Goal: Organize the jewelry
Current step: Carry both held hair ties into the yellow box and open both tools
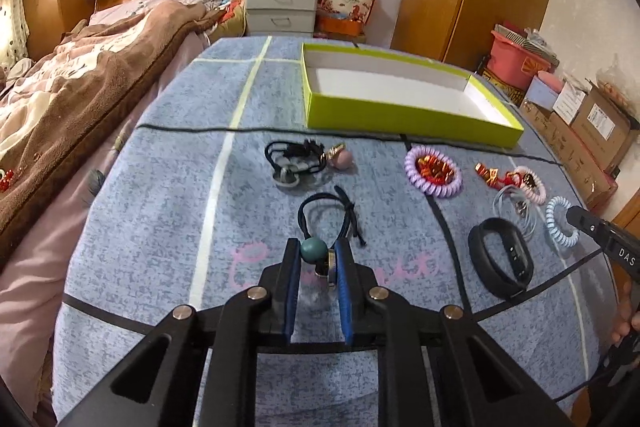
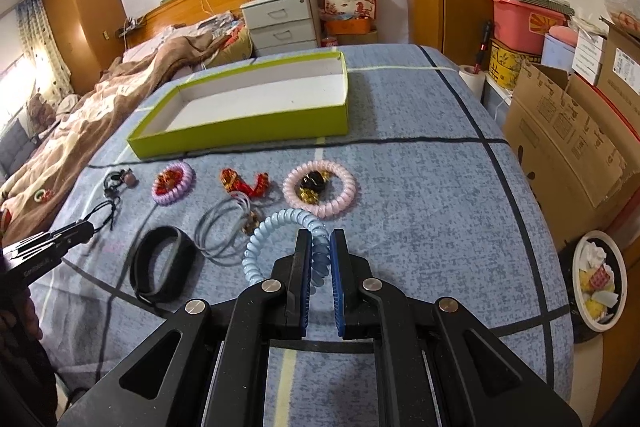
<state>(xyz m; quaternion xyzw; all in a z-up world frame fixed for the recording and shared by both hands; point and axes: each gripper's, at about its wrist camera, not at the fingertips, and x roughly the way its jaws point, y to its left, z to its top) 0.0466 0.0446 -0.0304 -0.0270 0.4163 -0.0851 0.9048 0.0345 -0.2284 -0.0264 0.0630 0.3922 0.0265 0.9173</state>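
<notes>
Jewelry was spread across the near half of the blue sheet (image 1: 160,187), with the green box (image 1: 400,115) set empty at the far side, presumably as the destination. A black tie (image 1: 320,215) with a teal bead (image 1: 314,250) was straddled by the left gripper (image 1: 316,255), narrowed about the bead and seemingly gripping it. At the right, a blue coil (image 2: 280,223) was pinched by the right gripper (image 2: 320,239), nearly closed, probably for lifting boxward.
</notes>
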